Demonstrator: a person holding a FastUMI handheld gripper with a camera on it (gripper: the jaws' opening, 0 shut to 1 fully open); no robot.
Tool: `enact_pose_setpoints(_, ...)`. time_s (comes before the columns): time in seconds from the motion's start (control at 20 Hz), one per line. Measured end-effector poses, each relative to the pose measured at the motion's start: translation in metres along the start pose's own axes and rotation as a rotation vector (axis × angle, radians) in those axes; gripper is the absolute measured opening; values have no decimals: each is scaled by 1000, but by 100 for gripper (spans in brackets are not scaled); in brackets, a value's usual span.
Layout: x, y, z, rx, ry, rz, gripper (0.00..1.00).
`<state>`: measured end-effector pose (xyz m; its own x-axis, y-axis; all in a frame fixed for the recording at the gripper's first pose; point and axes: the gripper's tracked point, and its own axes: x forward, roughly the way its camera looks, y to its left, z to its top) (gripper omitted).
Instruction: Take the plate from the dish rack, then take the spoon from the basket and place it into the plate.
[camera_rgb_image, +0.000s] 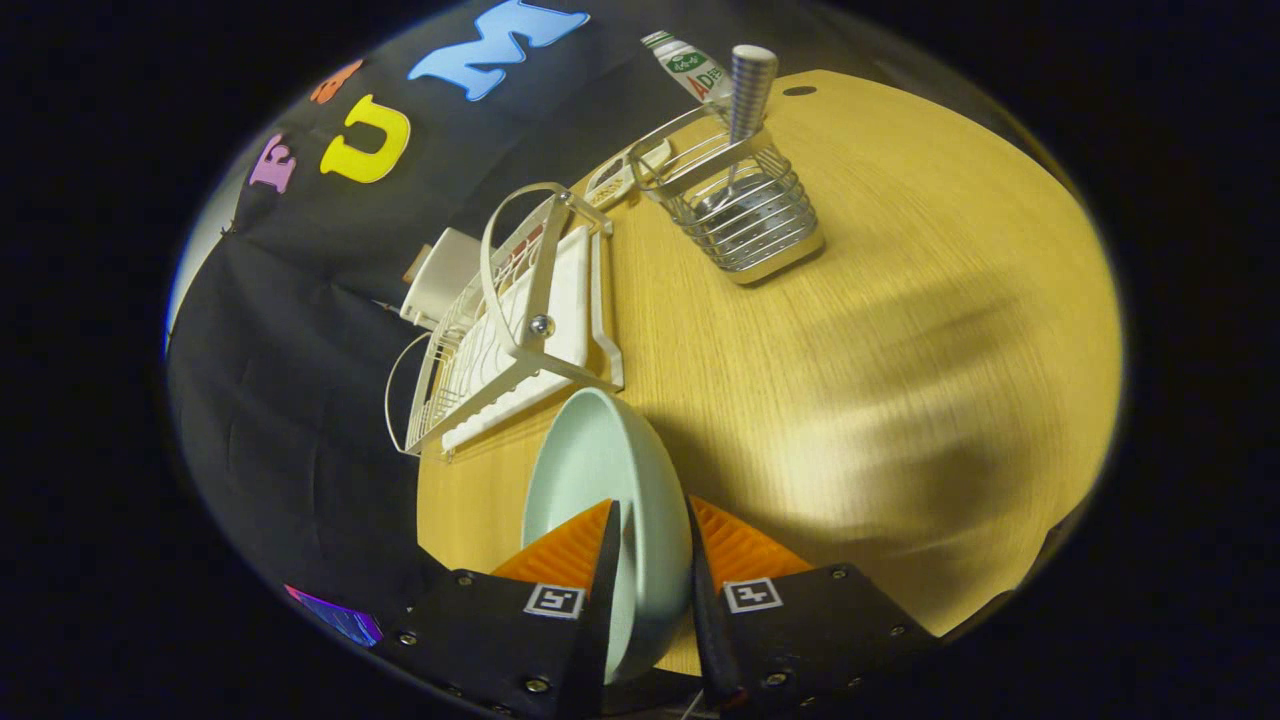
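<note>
The plate (600, 470) is pale green and it sits on its edge between the two fingers, which pinch its rim from both sides, one finger (575, 555) on the inner face and the other on the back. So the gripper (650, 570) is closed on the plate, and the plate is out of the dish rack (510, 320) and held just in front of it, above the table (900, 350). I think the step now is to lay the plate down flat on the table. To do that well, the hold should stay tight, because a plate held by its rim can swing or slip. It should be turned slowly until its hollow side faces up, then lowered softly onto a bare part of the wood and let go only when it rests there. A good spot looks like the open wood beside the rack, not too close to it, so the plate does not bump the wires. The spoon (750, 85) stands in the wire basket (745, 215) farther off, past the rack, with its handle sticking up. It is not yet touched. Behind the basket lies a tube (690, 65) and a small white thing that I cannot make out. The table is light yellow wood with soft shadows on it. A black cloth wall (300, 380) hangs behind the rack.
</note>
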<state>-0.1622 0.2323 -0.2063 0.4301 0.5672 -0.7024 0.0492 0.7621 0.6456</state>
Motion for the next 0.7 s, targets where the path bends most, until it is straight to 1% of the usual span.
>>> enact_pose_setpoints(0.05, 0, -5, 1, -14, -4, -10, 38)
enact_pose_setpoints(0.2, -5, -9, 3, -12, -4, 0, 38)
enact_pose_setpoints(0.35, -21, -11, 19, -49, -74, -24, 38)
enact_pose_setpoints(0.5, -52, -9, 40, -175, -202, -66, 38)
enact_pose_setpoints(0.7, -103, 0, 84, -395, -437, -123, 38)
